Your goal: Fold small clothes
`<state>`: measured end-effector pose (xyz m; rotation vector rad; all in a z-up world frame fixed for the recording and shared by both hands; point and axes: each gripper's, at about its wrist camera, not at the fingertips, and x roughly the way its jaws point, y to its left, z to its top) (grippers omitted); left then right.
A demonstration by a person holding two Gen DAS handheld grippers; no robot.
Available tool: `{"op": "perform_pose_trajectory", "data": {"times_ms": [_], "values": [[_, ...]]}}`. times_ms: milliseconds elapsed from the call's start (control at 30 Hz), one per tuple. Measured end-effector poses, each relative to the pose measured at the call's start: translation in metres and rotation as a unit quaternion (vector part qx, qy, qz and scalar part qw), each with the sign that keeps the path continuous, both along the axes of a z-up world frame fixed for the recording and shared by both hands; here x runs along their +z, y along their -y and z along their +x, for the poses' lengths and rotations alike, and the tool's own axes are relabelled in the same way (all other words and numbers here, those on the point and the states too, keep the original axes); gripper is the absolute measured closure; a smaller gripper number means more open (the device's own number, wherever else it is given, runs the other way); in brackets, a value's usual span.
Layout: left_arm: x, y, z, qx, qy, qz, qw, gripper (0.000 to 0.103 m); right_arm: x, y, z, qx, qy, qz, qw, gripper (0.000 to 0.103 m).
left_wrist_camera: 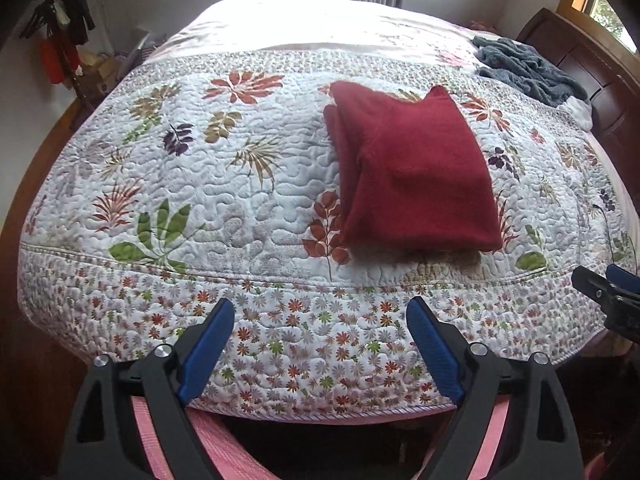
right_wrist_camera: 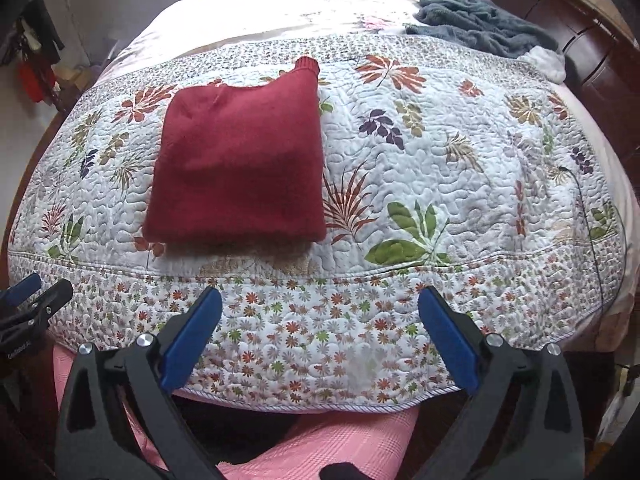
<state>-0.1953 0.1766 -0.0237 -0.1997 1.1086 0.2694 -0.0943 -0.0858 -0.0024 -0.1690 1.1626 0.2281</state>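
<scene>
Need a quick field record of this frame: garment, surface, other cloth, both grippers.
garment: red sweater, folded into a rectangle, lying flat
surface: floral quilt on a bed
other cloth: grey-blue blanket, crumpled, far corner near the headboard
left gripper: jaws open, empty, short of the sweater
right gripper: jaws open, empty

A dark red knitted garment [left_wrist_camera: 412, 168] [right_wrist_camera: 240, 164] is seen folded into a compact, roughly square packet. It is laid flat on the flowered quilt, near its front edge. Several layers are shown at the left side, and a ribbed cuff sticks out at the far corner.
</scene>
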Motion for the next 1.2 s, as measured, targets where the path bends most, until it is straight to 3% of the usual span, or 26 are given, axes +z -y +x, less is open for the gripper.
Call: {"op": "perform_pose_trajectory", "data": {"times_ms": [667, 1200], "values": [[0.037, 0.032, 0.001, -0.025, 0.031, 0.048, 0.9981, 0.015, 0.032, -0.003, -0.011, -0.001, 0.021, -0.015, 1.000, 0.003], [0.027, 0.038, 0.013, -0.023, 0.017, 0.058, 0.9979, 0.015, 0.027, -0.006, -0.002, 0.000, 0.020, -0.012, 1.000, 0.003]]}}
